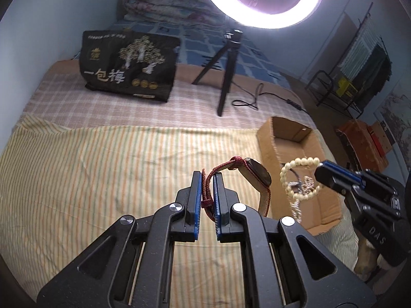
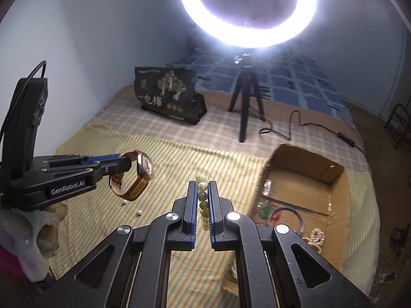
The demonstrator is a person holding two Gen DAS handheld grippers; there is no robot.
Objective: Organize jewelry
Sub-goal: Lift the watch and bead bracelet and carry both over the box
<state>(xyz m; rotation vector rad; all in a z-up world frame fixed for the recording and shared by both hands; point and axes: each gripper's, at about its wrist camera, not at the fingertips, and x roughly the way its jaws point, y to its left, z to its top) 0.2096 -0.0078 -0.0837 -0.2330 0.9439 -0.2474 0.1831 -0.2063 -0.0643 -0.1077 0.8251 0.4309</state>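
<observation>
The left gripper (image 1: pixel 206 179) has its jaws pinched narrow on the red woven strap of a wristwatch (image 1: pixel 254 174), whose dark-faced case sticks out toward 2 o'clock from the fingertips, lifted clear of the striped sheet (image 1: pixel 102 169) on the bed. From the right wrist view the same wristwatch (image 2: pixel 140 179) hangs at 9 o'clock, its gold-rimmed case tilted.

The right gripper (image 2: pixel 203 184) has its jaws clamped narrow on a cream bead bracelet (image 2: pixel 202 197), the beads stacked in a line between the blue pads. In the left wrist view that bead bracelet (image 1: pixel 299 177) forms a loop at 3 o'clock, with a silvery chain (image 1: pixel 298 202) dangling through it, blurred.

An open cardboard box (image 2: pixel 334 195) sits at 3 o'clock on the bed, holding a blue bangle (image 2: pixel 295 211) and other small pieces. Two loose pearls (image 2: pixel 132 208) lie on the sheet under the watch. A ring light (image 2: pixel 246 7) on a tripod (image 2: pixel 245 102) stands at 12 o'clock, beside a black printed bag (image 2: pixel 167 95).
</observation>
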